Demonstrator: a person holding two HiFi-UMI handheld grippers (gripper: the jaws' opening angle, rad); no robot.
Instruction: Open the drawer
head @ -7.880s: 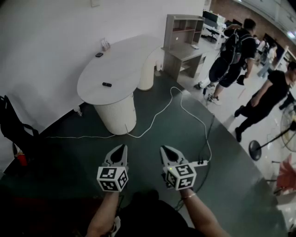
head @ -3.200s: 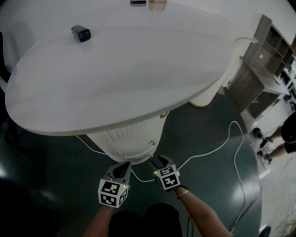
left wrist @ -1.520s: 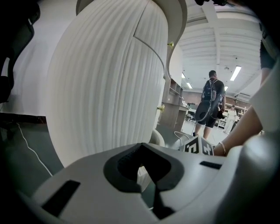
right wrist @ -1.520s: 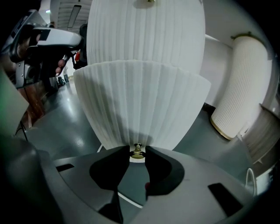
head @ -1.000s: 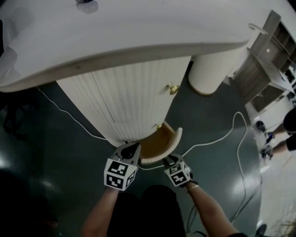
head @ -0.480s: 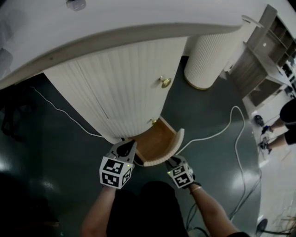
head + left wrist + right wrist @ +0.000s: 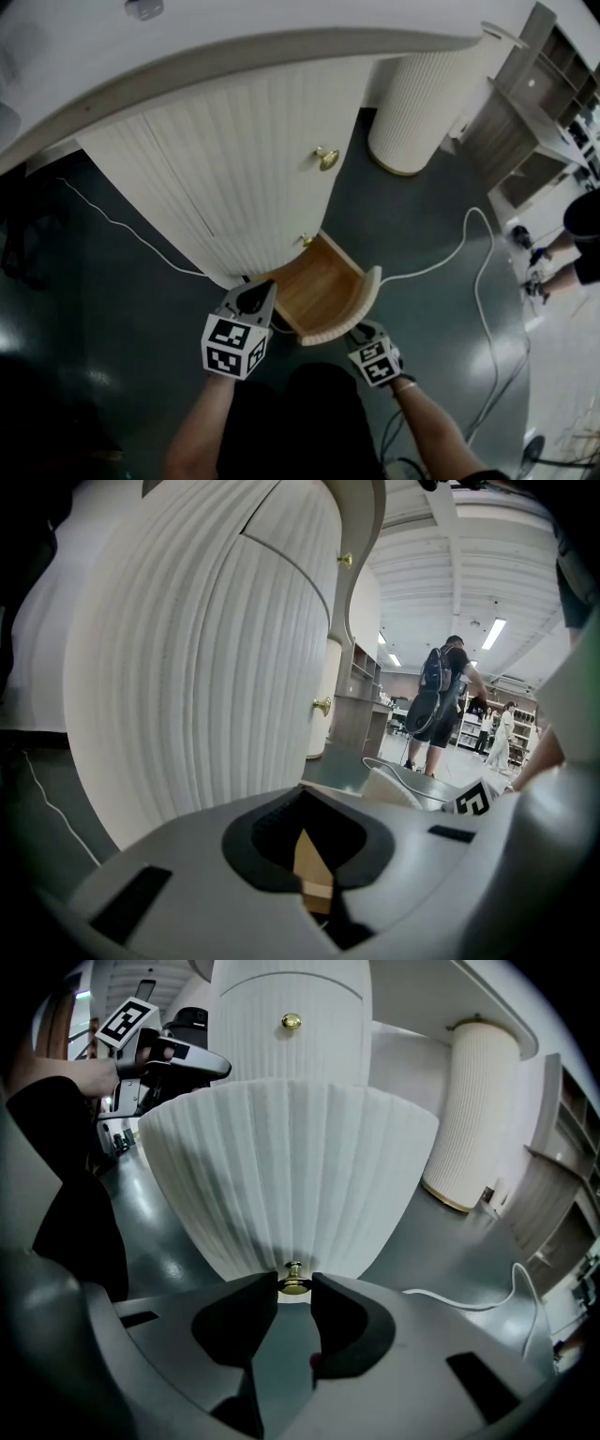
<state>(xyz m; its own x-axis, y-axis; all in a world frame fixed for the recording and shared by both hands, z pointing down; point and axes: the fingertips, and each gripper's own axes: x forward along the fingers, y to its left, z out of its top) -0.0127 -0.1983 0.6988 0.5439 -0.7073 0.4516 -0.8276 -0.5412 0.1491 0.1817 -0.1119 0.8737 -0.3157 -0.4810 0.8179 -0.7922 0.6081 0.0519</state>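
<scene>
The bottom drawer (image 7: pixel 323 286) of the white fluted pedestal (image 7: pixel 234 178) stands pulled out, its wooden inside showing behind the curved fluted front (image 7: pixel 361 305). My right gripper (image 7: pixel 362 330) sits just below that front, and in the head view the knob is hidden. In the right gripper view the gripper (image 7: pixel 294 1290) is shut on the small brass knob (image 7: pixel 294 1281) at the foot of the drawer front (image 7: pixel 291 1176). My left gripper (image 7: pixel 263 289) hovers by the drawer's left side. Its jaws (image 7: pixel 302 797) are shut and hold nothing.
Two more brass knobs (image 7: pixel 326 157) (image 7: pixel 305 241) sit higher on the pedestal, under the white tabletop (image 7: pixel 187 37). A white cable (image 7: pixel 441 267) runs over the dark floor. A second fluted column (image 7: pixel 422 103) and a grey shelf unit (image 7: pixel 534 112) stand right. People (image 7: pixel 441 705) stand beyond.
The drawer has slid further out of the pedestal. My right gripper has drawn back toward the person with the knob in it. The left gripper has stayed put.
</scene>
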